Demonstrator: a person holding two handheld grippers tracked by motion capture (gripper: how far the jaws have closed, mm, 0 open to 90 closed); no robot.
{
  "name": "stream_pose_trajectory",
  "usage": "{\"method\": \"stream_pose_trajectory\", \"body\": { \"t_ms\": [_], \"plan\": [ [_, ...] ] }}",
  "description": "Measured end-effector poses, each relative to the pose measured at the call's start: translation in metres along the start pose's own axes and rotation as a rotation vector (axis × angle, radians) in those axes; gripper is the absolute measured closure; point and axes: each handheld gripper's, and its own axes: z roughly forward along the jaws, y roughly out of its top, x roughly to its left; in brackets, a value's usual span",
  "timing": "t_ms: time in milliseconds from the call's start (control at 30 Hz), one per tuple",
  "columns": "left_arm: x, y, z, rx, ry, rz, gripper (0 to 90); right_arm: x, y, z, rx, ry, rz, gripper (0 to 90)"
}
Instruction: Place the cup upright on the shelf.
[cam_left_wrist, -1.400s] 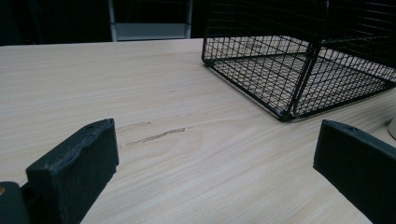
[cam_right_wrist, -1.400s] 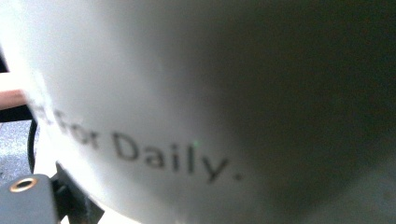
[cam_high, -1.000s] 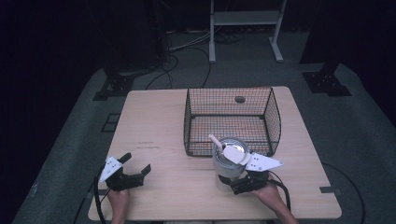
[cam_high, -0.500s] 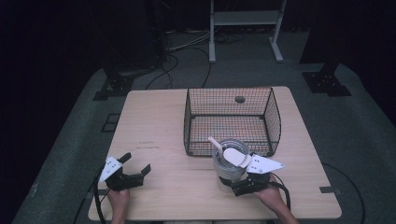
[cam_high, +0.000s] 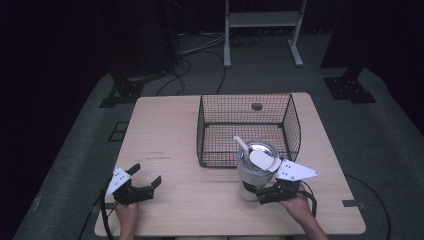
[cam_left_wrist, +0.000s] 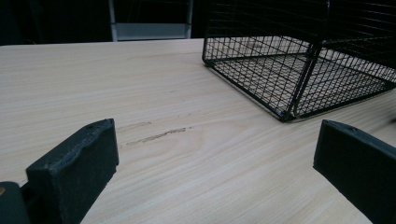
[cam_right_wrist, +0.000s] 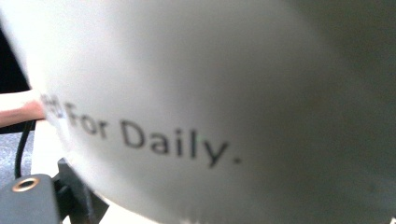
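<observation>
Little has been shifted since a second ago: the white tumbler (cam_high: 252, 175), at six o'clock of the wire basket (cam_high: 295, 125), stays clamped by the right gripper (cam_high: 272, 192) and should be lifted upright over the rim, the left gripper (cam_high: 141, 186) being held agape.

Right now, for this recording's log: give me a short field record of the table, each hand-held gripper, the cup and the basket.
table: light wood
wire basket: black, far centre-right of the table
item in basket: small dark round thing at its far side
cup: white tumbler, upright in front of the basket; print reads "For Daily."
cup contents: pale utensil sticking out
left hand-held gripper: jaws apart, nothing between them
right hand-held gripper: at the cup's base; grip unclear
</observation>
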Motion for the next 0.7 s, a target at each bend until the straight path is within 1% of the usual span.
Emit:
{"method": "stream_pose_trajectory", "body": {
  "t_ms": [33, 100, 200, 233, 400, 433, 467, 500, 533, 567, 700],
  "plan": [
    [0.000, 0.000, 0.000, 0.000, 0.000, 0.000, 0.0, -0.002, 0.004, -0.002, 0.004, -0.008, -0.010, 8.3],
    [0.000, 0.000, 0.000, 0.000, 0.001, 0.000, 0.0, -0.003, 0.006, -0.002, 0.005, -0.008, -0.013, 8.3],
    [0.000, 0.000, 0.000, 0.000, 0.001, 0.000, 0.0, -0.006, 0.013, -0.003, 0.014, -0.008, -0.020, 8.3],
    [0.000, 0.000, 0.000, -0.002, 0.001, -0.002, 0.0, -0.007, 0.017, -0.003, 0.009, -0.002, -0.018, 8.3],
    [0.000, 0.000, 0.000, -0.003, 0.000, -0.002, 0.0, -0.009, 0.025, -0.003, 0.010, -0.004, -0.022, 8.3],
    [0.000, 0.000, 0.000, -0.003, 0.000, -0.002, 0.0, -0.010, 0.030, -0.003, 0.005, -0.001, -0.023, 8.3],
    [0.000, 0.000, 0.000, -0.003, 0.000, -0.002, 0.0, -0.010, 0.030, -0.003, 0.005, -0.001, -0.023, 8.3],
    [0.000, 0.000, 0.000, -0.001, 0.000, -0.002, 0.0, -0.011, 0.035, -0.002, 0.004, 0.005, -0.017, 8.3],
    [0.000, 0.000, 0.000, -0.001, 0.000, -0.002, 0.0, -0.011, 0.035, -0.002, 0.004, 0.005, -0.017, 8.3],
    [0.000, 0.000, 0.000, 0.000, 0.000, -0.002, 0.0, -0.014, 0.040, -0.001, 0.003, 0.002, -0.021, 8.3],
    [0.000, 0.000, 0.000, 0.001, 0.000, 0.000, 0.0, -0.017, 0.047, 0.000, 0.001, 0.001, -0.021, 8.3]
  ]
}}
